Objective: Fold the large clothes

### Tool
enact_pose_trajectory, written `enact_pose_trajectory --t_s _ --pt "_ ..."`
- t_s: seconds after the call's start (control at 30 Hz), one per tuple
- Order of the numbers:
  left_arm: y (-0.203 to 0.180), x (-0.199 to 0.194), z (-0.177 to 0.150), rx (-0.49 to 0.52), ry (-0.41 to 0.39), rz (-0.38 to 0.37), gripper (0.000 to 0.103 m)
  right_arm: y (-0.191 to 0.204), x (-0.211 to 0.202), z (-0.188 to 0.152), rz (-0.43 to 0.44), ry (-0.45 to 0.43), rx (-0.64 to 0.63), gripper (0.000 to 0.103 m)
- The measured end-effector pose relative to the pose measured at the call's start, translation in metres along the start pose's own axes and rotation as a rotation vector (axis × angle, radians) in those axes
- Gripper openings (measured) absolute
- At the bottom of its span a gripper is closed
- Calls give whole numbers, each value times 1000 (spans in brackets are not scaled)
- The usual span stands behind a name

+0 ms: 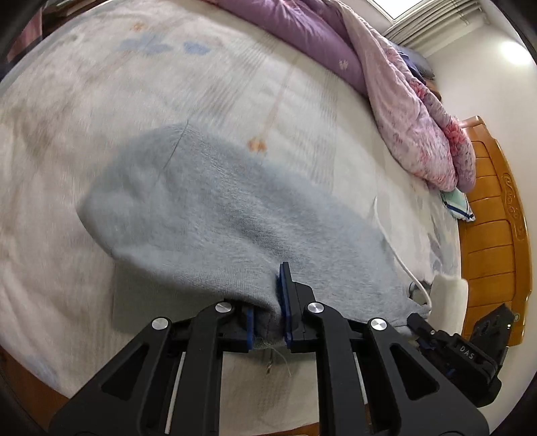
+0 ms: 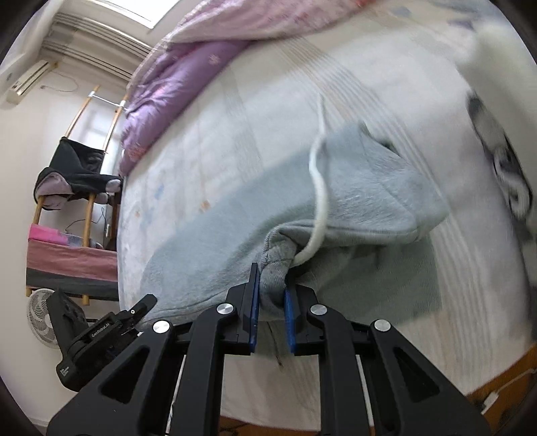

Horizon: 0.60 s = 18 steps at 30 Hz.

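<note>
Grey sweatshirt [image 1: 214,214] lifted over the bed [image 1: 134,100], pinched at its near edge by the left gripper [image 1: 268,312] and right gripper [image 2: 272,302]. Right view alone shows its white drawstring [image 2: 319,187], a chair [image 2: 77,187] and fan [image 2: 40,308]; left view alone, the wooden headboard [image 1: 493,234].

**Count of things in view**

One grey sweatshirt [image 1: 208,208] with one white drawstring [image 2: 319,187]. Two tongs: left tongs [image 1: 268,322] and right tongs [image 2: 272,318], each with two blue pads. One bed [image 1: 100,100] carrying one purple quilt [image 1: 302,30] and one pink floral quilt [image 1: 412,110]. One wooden headboard [image 1: 493,234]. One fan [image 2: 38,312], one air conditioner [image 2: 30,77]
</note>
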<state>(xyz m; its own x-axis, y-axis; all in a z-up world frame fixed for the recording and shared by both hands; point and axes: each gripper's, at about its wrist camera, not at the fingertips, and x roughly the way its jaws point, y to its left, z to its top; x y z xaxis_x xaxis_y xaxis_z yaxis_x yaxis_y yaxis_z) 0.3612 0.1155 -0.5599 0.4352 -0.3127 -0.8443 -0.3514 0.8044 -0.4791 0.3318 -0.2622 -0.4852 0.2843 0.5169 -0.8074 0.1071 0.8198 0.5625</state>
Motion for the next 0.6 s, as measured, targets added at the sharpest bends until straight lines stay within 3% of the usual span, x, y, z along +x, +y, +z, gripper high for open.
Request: enact_pose_trajectory --t_s 0.2,0.27,0.3,0.33,0.37,0.4,0.43,0.47,0.53,0.6 --pt "33 32 -49 -14 35 55 13 -38 32 -35 -47 71 6 12" --pt "45 49 -60 -22 70 113 17 -53 48 -41 -74 106 27 20" --pt "54 58 -65 -49 98 123 22 -60 55 -44 -88 132 43 22" --pt "63 60 -68 -81 98 131 37 -64 57 -46 -76 147 58 23" --pt "68 58 -68 -101 87 135 59 -63 52 -47 -68 136 56 26" --pt "73 51 -68 -131 66 132 68 -60 47 -46 -78 123 47 31" --pt "77 43 -68 -150 36 130 75 -55 39 -45 -117 108 32 44" --pt "83 30 -68 -163 -16 132 76 -52 32 -44 -151 92 19 49" --pt "93 14 -68 -192 -64 123 81 -37 11 -44 -246 34 -30 49" --pt "109 6 -67 -239 -98 108 82 -20 -4 -44 -265 -43 -75 49"
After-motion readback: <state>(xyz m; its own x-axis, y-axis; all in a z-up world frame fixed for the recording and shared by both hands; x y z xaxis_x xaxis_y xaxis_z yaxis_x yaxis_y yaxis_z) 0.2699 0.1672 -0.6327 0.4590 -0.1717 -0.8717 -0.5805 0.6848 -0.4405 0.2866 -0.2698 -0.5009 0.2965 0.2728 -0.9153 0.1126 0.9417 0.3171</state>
